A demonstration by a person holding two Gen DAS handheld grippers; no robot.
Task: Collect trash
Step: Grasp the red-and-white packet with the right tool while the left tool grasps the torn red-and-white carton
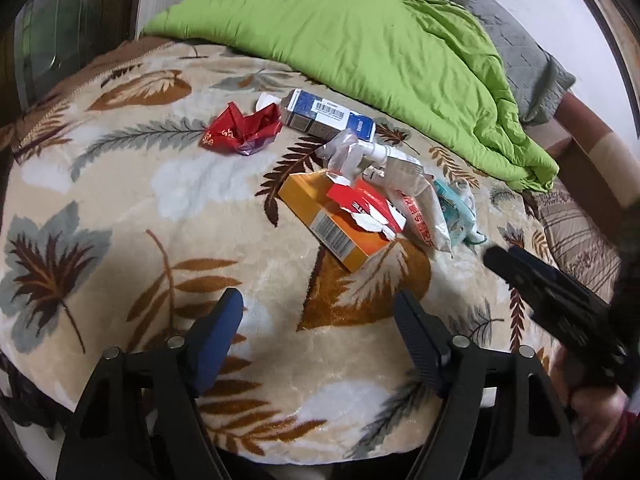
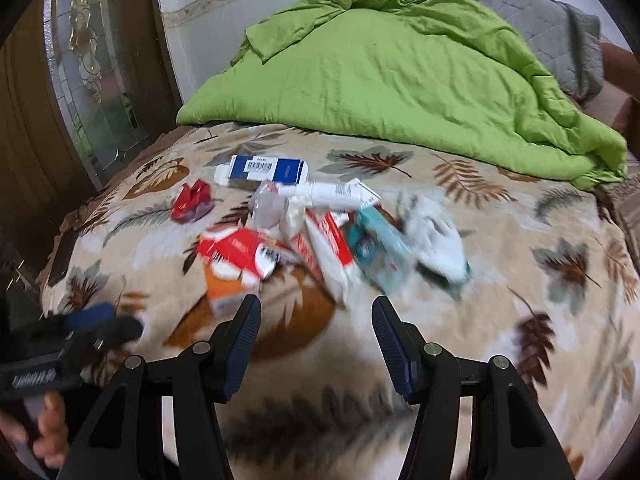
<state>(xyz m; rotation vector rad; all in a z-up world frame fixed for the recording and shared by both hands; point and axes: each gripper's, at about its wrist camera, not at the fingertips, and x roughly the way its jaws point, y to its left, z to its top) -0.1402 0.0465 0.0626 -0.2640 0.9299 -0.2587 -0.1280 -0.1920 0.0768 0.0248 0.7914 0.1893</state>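
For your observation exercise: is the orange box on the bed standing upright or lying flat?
Lying flat: the orange box rests on its broad face on the blanket, barcode end showing.

A bed (image 1: 120, 208) fills most of both views, covered by a plush beige blanket (image 2: 500, 320) printed with brown, grey and white leaves. Toward the upper right of the frame lies a rumpled lime-green quilt (image 1: 360, 48), and beyond it, at the far right, a grey quilted pillow (image 2: 532, 20). Behind the bed runs a white wall (image 2: 192, 32) with a pale patterned border strip. At the upper left stands a dark wooden door (image 2: 92, 72) with a decorative leaded glass panel. The light is soft and even.
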